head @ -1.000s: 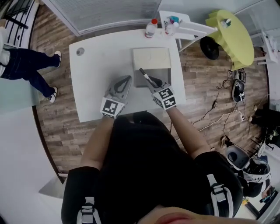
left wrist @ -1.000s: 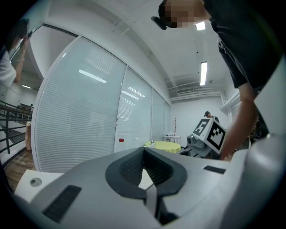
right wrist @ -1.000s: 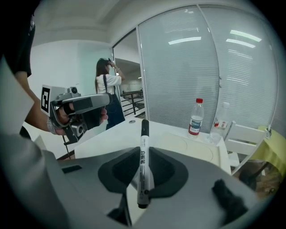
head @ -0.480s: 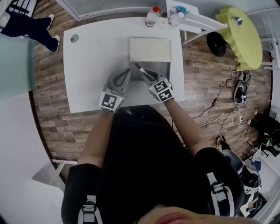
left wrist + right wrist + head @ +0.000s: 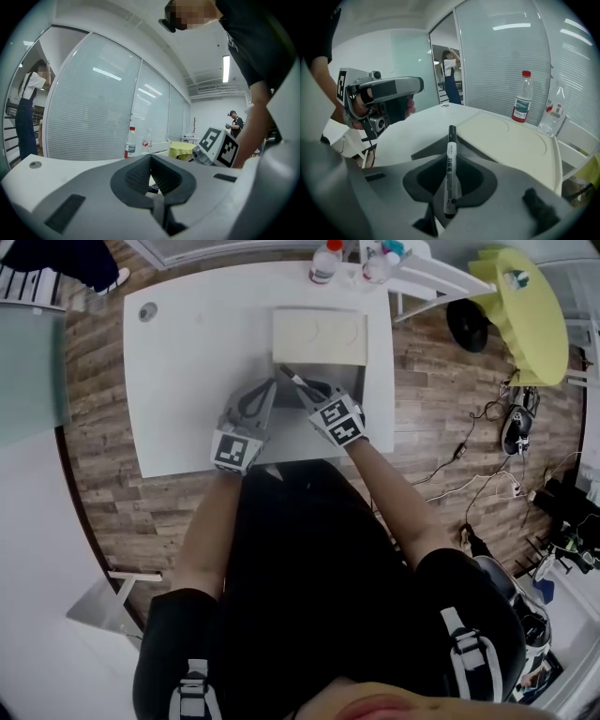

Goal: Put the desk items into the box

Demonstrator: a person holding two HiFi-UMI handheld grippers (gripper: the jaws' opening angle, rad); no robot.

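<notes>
My right gripper (image 5: 307, 393) is shut on a white marker with a black cap (image 5: 290, 380) and holds it over the near, grey part of the box (image 5: 339, 378). In the right gripper view the marker (image 5: 450, 159) sticks out forward between the jaws of the right gripper (image 5: 449, 187), pointing at the box's cream lid (image 5: 511, 136). The lid (image 5: 319, 336) lies just beyond. My left gripper (image 5: 265, 385) hovers to the left of the box. In its own view the left gripper (image 5: 151, 159) shows its jaws closed together with nothing between them.
A red-capped bottle (image 5: 324, 261) and a clear bottle (image 5: 373, 264) stand at the white desk's (image 5: 187, 362) far edge. A round grommet (image 5: 147, 311) sits at the far left corner. A dark fuzzy object (image 5: 540, 210) shows low right in the right gripper view. People stand in the background.
Both grippers have drifted a little up and left in the head view, the marker still held. The bystander at the upper left has moved almost out of frame.
</notes>
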